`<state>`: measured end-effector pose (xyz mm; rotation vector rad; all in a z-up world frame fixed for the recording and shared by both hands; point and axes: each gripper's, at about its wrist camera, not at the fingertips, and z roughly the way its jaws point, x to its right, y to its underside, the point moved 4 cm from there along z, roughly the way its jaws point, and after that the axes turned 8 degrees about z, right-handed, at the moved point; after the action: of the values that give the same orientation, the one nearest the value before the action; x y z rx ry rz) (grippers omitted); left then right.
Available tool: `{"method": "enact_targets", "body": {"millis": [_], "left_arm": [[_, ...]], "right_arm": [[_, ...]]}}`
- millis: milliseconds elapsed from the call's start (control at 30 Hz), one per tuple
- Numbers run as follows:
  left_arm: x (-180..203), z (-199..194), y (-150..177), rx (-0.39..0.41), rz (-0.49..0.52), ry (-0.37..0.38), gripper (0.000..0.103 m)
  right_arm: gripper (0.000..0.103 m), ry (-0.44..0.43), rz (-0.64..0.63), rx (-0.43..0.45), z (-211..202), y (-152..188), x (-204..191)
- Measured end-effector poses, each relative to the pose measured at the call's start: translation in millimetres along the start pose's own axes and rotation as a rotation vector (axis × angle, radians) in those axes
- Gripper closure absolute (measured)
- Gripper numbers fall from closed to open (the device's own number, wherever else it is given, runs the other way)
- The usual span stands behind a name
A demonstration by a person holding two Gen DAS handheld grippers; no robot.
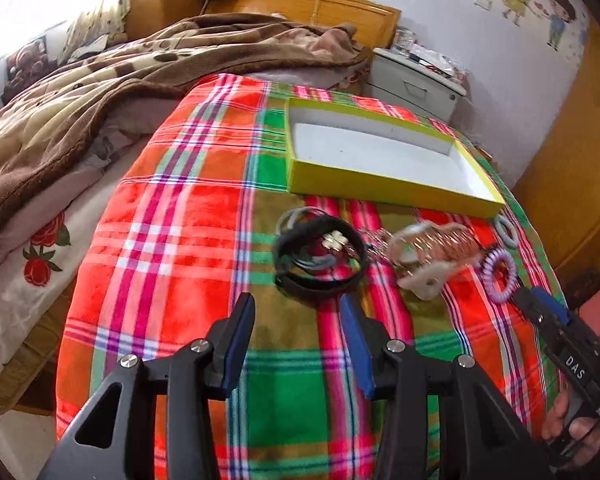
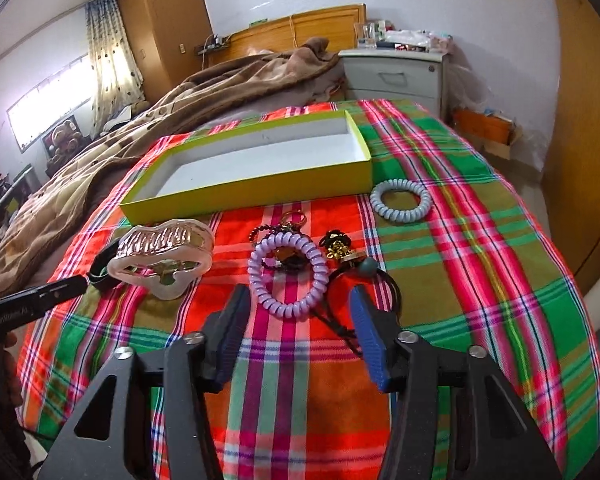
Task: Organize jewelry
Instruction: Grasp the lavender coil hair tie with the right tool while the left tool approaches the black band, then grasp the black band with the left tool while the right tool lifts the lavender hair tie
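An empty yellow-green box [image 1: 380, 188] [image 2: 244, 200] with a white inside lies on the plaid cloth. In front of it lie a black band [image 1: 320, 276] with hair ties, a pink claw clip [image 1: 428, 256] [image 2: 164, 256], a purple coil tie [image 1: 498, 276] [image 2: 286, 276], a pale grey coil tie [image 1: 506, 230] [image 2: 400, 200] and a black-and-gold charm [image 2: 338, 246]. My left gripper [image 1: 298, 308] is open and empty, just short of the black band. My right gripper [image 2: 300, 300] is open and empty, its jaws on either side of the purple coil tie's near edge.
The plaid cloth [image 1: 180, 240] covers a raised surface beside a bed with a brown blanket [image 1: 100, 92]. A white nightstand [image 2: 396, 76] stands behind. A wooden wardrobe [image 2: 580, 140] is at the right. The right gripper's body [image 1: 560, 336] shows in the left view.
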<state>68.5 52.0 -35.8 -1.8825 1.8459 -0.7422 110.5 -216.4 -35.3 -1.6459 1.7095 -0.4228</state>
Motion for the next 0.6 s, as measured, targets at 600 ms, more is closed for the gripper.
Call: {"method": "enact_targets", "body": {"millis": [600], "left_arm": [[-9, 23, -14, -0.067, -0.018, 0.067, 0.057]], "right_arm": [[0.092, 0.038, 0.004, -0.081, 24, -14, 1]]}}
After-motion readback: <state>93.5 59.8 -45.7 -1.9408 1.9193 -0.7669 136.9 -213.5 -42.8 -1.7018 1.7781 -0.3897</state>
